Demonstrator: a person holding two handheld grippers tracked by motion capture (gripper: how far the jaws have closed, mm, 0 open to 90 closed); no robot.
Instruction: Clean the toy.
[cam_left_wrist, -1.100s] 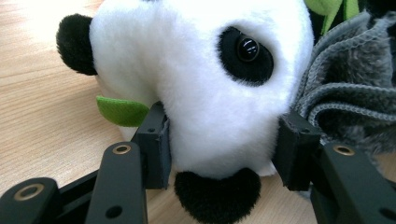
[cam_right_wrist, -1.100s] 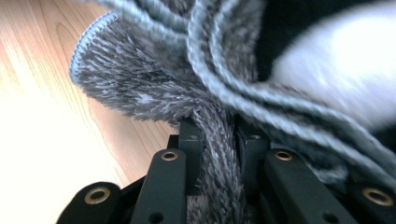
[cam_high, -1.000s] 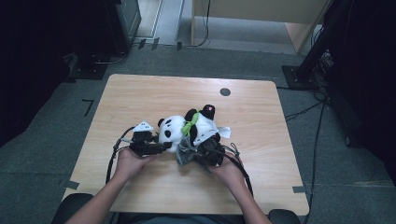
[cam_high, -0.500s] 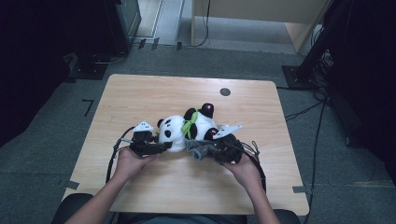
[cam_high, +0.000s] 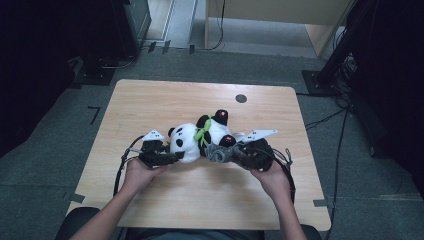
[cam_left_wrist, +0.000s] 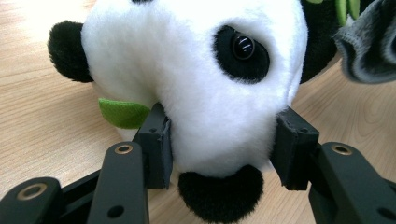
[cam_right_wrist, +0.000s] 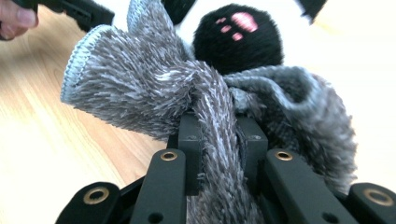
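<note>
We hold the plush panda (cam_high: 192, 142) near the middle of the wooden table (cam_high: 150, 105), our left gripper (cam_left_wrist: 219, 144) clamped partway on its white head. Our right gripper (cam_right_wrist: 219, 140) is pinched nearly closed on a fold of the grey fuzzy cloth (cam_right_wrist: 154, 98) by the panda's paw (cam_right_wrist: 238, 37). If we tug the cloth sideways, the thin fold may slip free, or the soft head may squeeze out and the panda drag along.

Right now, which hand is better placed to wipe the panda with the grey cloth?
Probably the right. The right tongs already pinch the grey cloth beside the panda's black foot. The left tongs clamp the panda's head, steadying it.
</note>
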